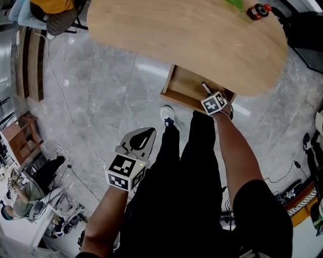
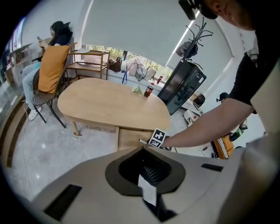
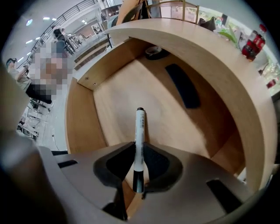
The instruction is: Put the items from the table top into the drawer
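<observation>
The drawer (image 1: 182, 86) stands pulled out under the oval wooden table (image 1: 186, 35). My right gripper (image 1: 208, 93) reaches over its front edge, shut on a white marker pen (image 3: 139, 135) that points into the drawer (image 3: 127, 100). A flat black item (image 3: 183, 86) and a dark round item (image 3: 155, 52) lie inside, toward the back. On the table top stand a red-capped bottle (image 1: 258, 10) and something green (image 1: 234, 3). My left gripper (image 1: 144, 135) hangs low beside the person's leg, away from the table, shut with nothing held.
A person's legs and a white shoe (image 1: 168, 117) stand right in front of the drawer. A chair with an orange backrest (image 2: 51, 70) is at the table's far left, with a seated person there. A black cabinet (image 2: 181, 85) stands behind the table. Cables trail across the grey floor.
</observation>
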The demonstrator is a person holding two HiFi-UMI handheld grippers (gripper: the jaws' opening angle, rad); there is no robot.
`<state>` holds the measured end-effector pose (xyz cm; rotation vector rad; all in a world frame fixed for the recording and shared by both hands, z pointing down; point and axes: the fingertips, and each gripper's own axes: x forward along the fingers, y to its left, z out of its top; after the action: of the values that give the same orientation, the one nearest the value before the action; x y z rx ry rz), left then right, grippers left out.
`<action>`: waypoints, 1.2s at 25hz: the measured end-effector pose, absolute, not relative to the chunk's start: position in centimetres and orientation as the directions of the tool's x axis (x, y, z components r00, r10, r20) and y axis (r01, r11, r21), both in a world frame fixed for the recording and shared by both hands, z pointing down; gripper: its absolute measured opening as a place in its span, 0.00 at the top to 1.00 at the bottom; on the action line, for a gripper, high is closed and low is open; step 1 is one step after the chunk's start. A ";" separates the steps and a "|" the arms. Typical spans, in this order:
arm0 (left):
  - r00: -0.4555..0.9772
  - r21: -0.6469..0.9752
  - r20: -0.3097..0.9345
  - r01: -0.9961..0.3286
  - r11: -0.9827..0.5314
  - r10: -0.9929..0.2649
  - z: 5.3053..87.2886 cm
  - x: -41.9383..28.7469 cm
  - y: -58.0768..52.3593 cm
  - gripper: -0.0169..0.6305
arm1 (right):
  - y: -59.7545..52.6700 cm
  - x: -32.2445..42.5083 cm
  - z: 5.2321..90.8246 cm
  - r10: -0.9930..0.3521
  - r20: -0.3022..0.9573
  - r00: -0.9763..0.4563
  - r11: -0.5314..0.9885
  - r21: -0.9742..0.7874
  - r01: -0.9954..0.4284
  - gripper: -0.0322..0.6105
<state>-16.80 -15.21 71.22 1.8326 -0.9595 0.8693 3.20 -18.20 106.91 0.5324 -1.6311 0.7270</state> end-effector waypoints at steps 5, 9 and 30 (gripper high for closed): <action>0.457 0.369 0.849 -0.872 -0.320 -0.266 71.2 -17.4 -14.6 0.97 | -18.0 2.9 106.0 0.036 0.982 -0.187 0.685 -0.161 -0.711 0.83; 0.480 0.375 0.826 -0.859 -0.349 -0.294 69.4 -17.1 -15.2 0.97 | -17.4 2.9 103.2 0.031 0.983 -0.180 0.714 -0.148 -0.684 0.83; 0.690 0.340 0.619 -0.665 -0.665 -0.374 51.6 -16.2 -13.6 0.97 | -14.9 -1.8 65.2 -0.476 0.754 -0.453 0.448 -0.236 -0.862 0.92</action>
<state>-16.24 -13.64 51.61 2.3437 -0.7956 0.6915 -1.84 -14.89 65.25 1.1152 -2.0955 0.8274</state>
